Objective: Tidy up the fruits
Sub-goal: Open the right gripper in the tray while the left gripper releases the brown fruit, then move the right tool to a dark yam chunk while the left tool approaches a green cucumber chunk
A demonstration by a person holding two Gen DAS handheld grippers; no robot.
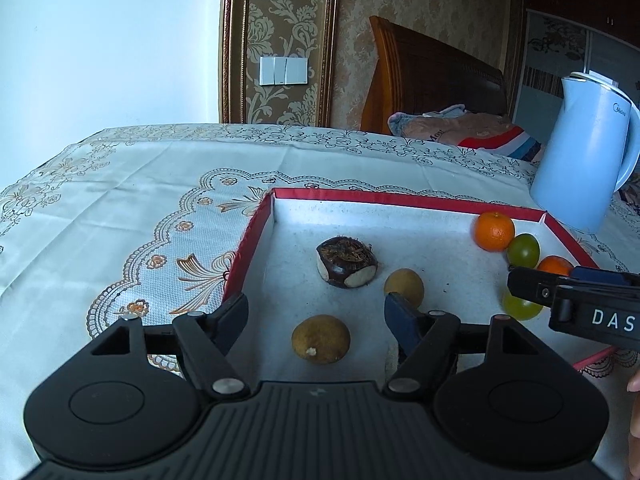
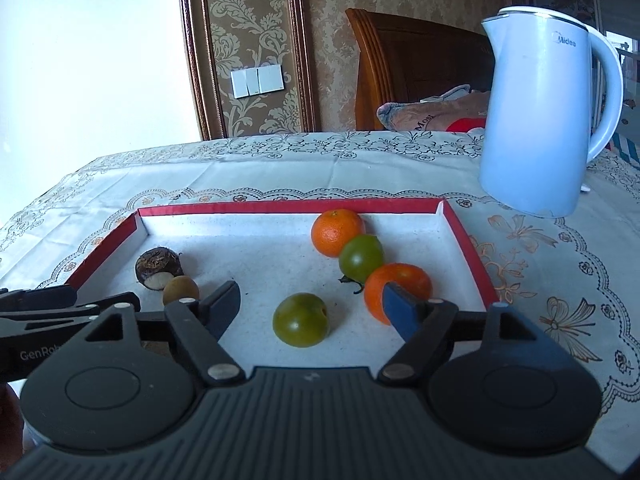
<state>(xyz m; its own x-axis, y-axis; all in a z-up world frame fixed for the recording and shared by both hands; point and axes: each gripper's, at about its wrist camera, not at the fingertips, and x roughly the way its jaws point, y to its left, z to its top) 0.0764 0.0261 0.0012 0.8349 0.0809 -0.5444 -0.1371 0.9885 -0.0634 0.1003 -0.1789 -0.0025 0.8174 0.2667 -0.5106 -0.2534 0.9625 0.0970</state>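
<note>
Holding 2 oranges (image 2: pixel 335 237), 2 green tomatoes (image 2: pixel 301 319), 2 longans (image 1: pixel 321 338), 1 chestnut (image 1: pixel 346 262).

a shallow red-rimmed tray (image 2: pixel 468 236) with a white floor holds all the fruit. on its left side lie a dark brown water chestnut (image 1: pixel 346 263) with pale cut patches and two tan round longans (image 1: pixel 404 286) (image 1: pixel 321 338), apart from one another. on the right, an orange (image 2: pixel 336 232), a green fruit (image 2: pixel 361 257) and a second orange (image 2: pixel 400 284) touch in a diagonal row; another green fruit (image 2: pixel 301 319) lies alone nearer.
</note>
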